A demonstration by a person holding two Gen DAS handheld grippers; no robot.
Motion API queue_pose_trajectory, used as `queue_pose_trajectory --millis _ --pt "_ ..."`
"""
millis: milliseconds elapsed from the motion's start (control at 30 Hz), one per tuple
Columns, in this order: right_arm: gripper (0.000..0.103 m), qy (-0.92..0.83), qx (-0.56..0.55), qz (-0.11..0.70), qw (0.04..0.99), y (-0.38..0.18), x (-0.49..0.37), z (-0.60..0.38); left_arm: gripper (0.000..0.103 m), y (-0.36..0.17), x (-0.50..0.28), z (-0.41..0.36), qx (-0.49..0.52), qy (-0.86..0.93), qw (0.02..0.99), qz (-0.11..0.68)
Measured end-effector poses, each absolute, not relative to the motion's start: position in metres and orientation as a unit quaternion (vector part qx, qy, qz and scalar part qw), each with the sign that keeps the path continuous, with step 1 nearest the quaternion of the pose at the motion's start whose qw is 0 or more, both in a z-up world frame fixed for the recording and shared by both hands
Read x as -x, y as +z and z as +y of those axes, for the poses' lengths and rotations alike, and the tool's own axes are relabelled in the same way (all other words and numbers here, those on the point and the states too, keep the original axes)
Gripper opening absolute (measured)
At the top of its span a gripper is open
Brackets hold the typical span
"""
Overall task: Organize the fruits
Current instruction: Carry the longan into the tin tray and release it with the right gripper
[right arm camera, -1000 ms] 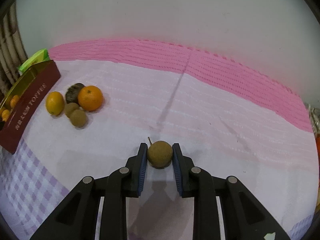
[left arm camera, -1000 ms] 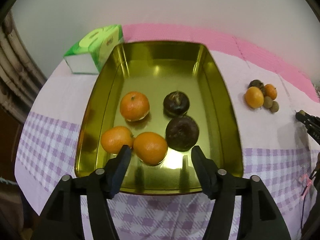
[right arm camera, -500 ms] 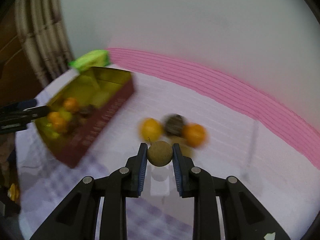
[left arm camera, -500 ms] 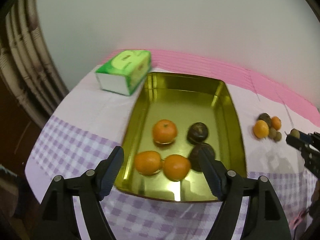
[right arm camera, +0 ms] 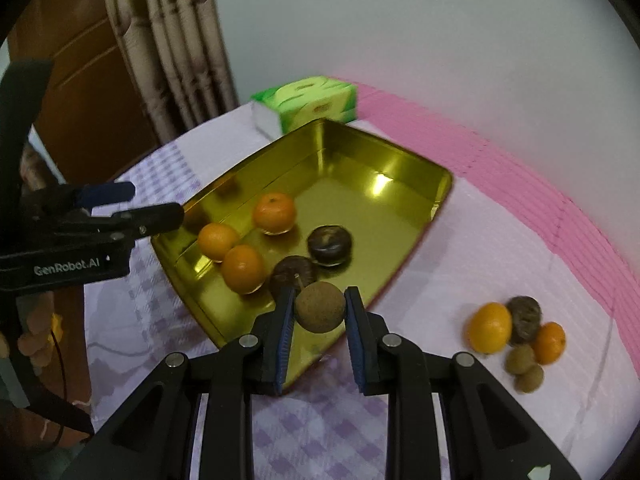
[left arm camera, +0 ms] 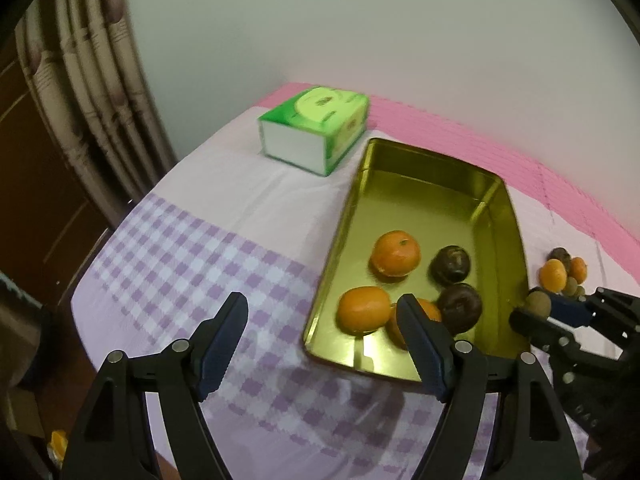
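Note:
A gold metal tray holds three oranges and two dark brown fruits. My right gripper is shut on a small brown round fruit, held above the tray's near right corner; the same fruit shows in the left wrist view. My left gripper is open and empty, above the tablecloth at the tray's near left corner. A small pile of fruit lies on the cloth right of the tray.
A green tissue box stands beyond the tray's far left corner. The table has a checked purple and pink cloth. A curtain and a wooden door hang left of the table.
My right gripper has carried the brown fruit left from the open cloth to the tray's corner. My left gripper has pulled back and to the left, off the tray.

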State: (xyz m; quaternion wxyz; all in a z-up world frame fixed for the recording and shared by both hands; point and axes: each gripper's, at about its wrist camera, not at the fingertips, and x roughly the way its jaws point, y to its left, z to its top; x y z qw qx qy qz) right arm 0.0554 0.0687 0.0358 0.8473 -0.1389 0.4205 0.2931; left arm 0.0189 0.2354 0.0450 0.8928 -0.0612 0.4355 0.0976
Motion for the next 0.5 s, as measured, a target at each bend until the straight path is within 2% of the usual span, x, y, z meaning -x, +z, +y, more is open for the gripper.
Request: queue_pose_trajectory --millis 500 --pt "0.023 0.293 0.183 0.451 0.823 0.006 -0.065 0.098 0.079 0.039 -0.015 0.245 0.087 0.096 0.881 0.456"
